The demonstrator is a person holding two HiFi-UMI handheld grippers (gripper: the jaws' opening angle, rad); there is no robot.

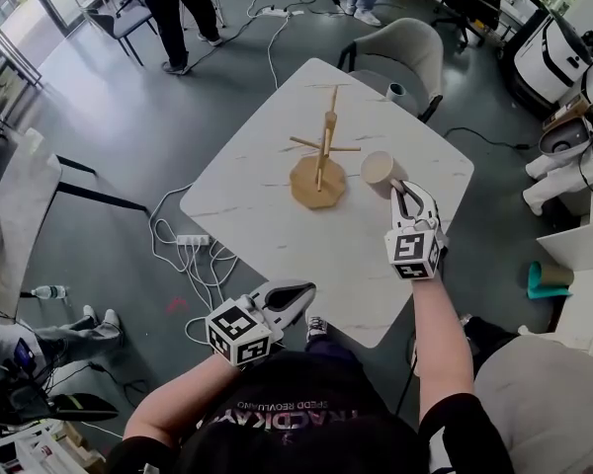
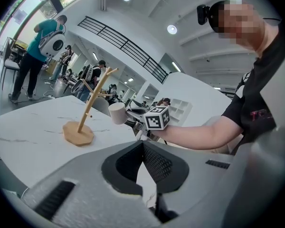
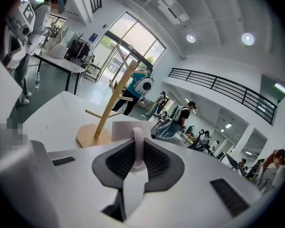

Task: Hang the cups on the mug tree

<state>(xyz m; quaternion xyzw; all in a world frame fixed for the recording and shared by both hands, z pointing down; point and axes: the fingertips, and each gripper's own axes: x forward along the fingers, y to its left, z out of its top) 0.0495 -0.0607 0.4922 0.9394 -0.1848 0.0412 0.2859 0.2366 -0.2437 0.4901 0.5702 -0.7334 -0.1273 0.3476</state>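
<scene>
The step in hand is bringing a cup to the mug tree. The right gripper (image 1: 401, 190) is in the middle right of the head view. Its jaws are closed tight on the cup's handle (image 3: 138, 144), and the right gripper view shows the white loop pinched between the dark pads. The cup (image 1: 379, 169) sticks out past the jaw tips. It looks to be up in the air, off the white table (image 1: 267, 220).

The mug tree (image 1: 322, 156) stands near the middle of the table, just left of the cup. They are close, but they do not touch. No cup hangs on any peg yet, so the job looks like it is near its start.

The left gripper (image 1: 298, 294) is at the bottom of the head view, by the near edge of the table and well away from the tree. Its jaws are closed, with nothing in them.

I think the next move is to bring the cup over to a free peg, maybe the one (image 1: 348, 149) that points toward the cup. The hole in the handle has to line up with the peg's tip. But the jaws fill part of that hole, so the room for the peg is small. The tree is light and thin, so a bump could tip it. The empty left gripper could hold the base (image 1: 317, 186) down.
</scene>
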